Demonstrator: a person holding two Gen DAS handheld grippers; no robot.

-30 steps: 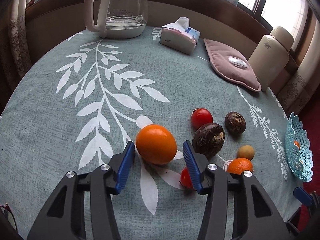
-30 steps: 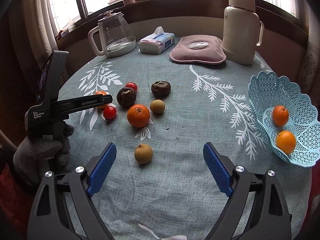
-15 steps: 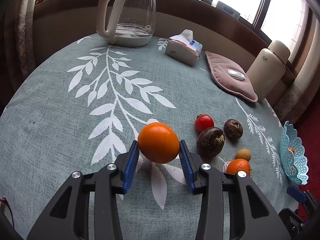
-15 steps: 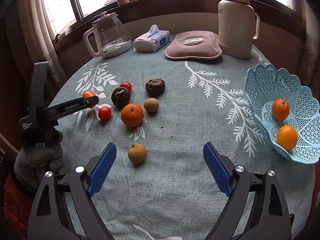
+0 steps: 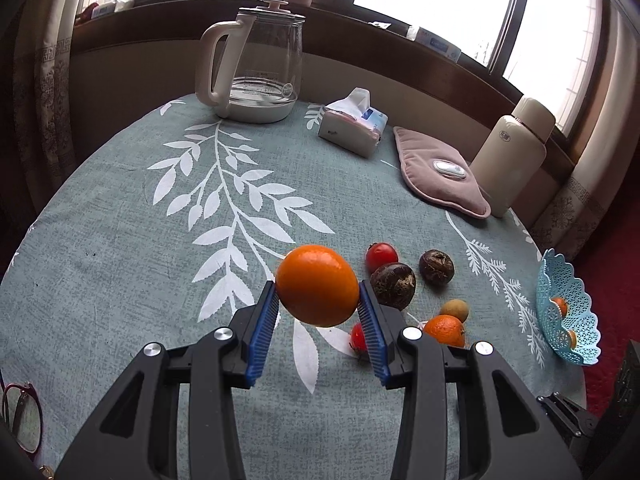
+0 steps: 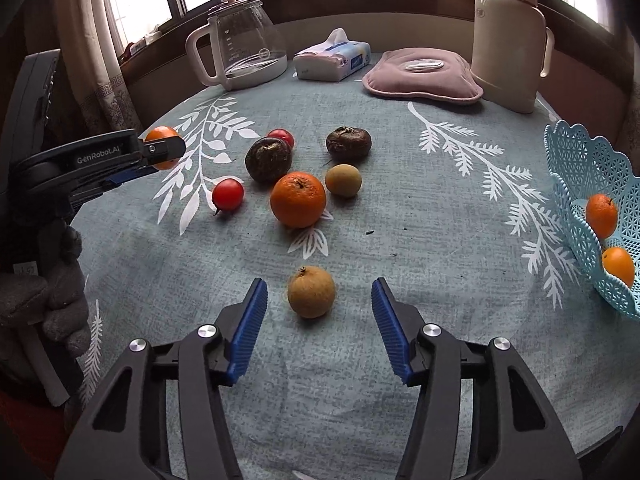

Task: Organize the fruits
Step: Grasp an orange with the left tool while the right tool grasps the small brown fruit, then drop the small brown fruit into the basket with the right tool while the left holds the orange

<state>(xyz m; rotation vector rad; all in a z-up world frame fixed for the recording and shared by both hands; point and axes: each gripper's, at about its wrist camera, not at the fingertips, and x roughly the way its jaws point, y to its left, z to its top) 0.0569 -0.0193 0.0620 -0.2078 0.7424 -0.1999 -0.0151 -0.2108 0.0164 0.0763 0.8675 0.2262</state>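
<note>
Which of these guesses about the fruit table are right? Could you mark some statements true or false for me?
1. The left tongs grip an orange lifted off the tablecloth. True.
2. The right tongs are clamped on a tomato. False: they are open, with a tan round fruit on the cloth between their tips.
3. The blue basket already holds two oranges. True.
4. The basket sits beside the glass kettle. False: it is at the table's right edge, far from the kettle.
</note>
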